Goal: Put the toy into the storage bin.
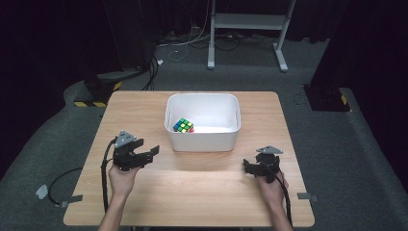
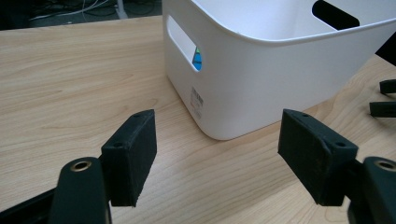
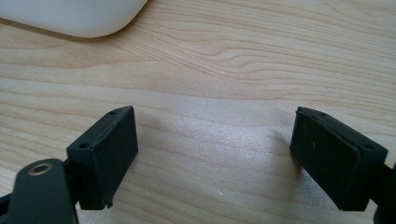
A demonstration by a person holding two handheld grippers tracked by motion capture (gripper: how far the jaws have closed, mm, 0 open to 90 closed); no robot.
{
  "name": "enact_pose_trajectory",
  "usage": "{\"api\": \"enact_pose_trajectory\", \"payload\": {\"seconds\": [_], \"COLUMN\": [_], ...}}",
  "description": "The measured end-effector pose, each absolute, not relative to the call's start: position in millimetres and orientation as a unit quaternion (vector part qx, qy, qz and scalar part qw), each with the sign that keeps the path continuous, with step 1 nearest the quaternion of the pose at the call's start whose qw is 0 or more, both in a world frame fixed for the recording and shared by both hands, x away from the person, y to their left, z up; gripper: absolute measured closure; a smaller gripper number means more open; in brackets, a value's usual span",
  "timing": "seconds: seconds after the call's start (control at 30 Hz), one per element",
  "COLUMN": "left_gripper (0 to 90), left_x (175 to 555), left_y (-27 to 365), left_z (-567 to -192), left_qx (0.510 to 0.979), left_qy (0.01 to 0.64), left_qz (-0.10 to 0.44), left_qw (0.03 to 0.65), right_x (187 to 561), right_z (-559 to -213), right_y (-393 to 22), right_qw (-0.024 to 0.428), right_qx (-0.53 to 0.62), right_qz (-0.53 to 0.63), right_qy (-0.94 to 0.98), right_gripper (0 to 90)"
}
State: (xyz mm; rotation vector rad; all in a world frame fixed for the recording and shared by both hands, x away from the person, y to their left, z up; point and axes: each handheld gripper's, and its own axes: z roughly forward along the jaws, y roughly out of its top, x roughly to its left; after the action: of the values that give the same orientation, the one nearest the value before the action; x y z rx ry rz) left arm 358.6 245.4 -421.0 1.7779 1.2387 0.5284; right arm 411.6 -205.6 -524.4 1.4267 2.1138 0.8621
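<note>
Looking down from the high view, I judge the work close to finished: the multicoloured puzzle cube (image 1: 183, 126) already lies inside the white rectangular plastic tub (image 1: 202, 142), in its front-left corner, and nothing else waits on the light wooden table (image 1: 192, 197). My left claw (image 1: 153, 151) rests on the table just beside the tub's left front corner, jaws parted and empty. My right claw (image 1: 247, 168) sits near the tub's right front corner, apart from it; its jaws are too small to read from up here. What may be left, as I see it, is only to draw both hands back, unless the tub itself is to be moved. The cube shows green, yellow and blue squares on top, mixed rather than solved, with a little red at its lower edge.

Through the left gripper view, the left claw (image 2: 217, 140) stands open with bare table between its black pads (image 2: 133, 154), pointing at the tub's rounded corner (image 2: 243, 88). A sliver of the cube's blue and green (image 2: 197, 59) peeps through the tub's handle slot. The tips of my other claw (image 2: 384, 98) show at the far right.

From the right gripper view, the right claw (image 3: 215, 140) is spread wide and holds nothing; only wood grain lies between its pads (image 3: 109, 149), and a corner of the tub (image 3: 79, 16) sits at the upper left.
</note>
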Motion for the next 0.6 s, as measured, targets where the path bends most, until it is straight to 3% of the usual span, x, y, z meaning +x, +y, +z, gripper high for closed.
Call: {"api": "enact_pose_trajectory", "payload": {"seconds": [0.6], "left_gripper": [28.4], "left_x": [362], "left_y": [241], "left_z": [-431], "left_qx": [0.717], "left_qy": [0.504], "left_qz": [0.201], "left_qw": [0.437], "right_x": [412], "right_z": [-524], "right_y": [-206], "right_qw": [0.223], "right_qx": [0.517], "right_qz": [0.312], "right_qy": [0.765], "right_gripper": [14.8]}}
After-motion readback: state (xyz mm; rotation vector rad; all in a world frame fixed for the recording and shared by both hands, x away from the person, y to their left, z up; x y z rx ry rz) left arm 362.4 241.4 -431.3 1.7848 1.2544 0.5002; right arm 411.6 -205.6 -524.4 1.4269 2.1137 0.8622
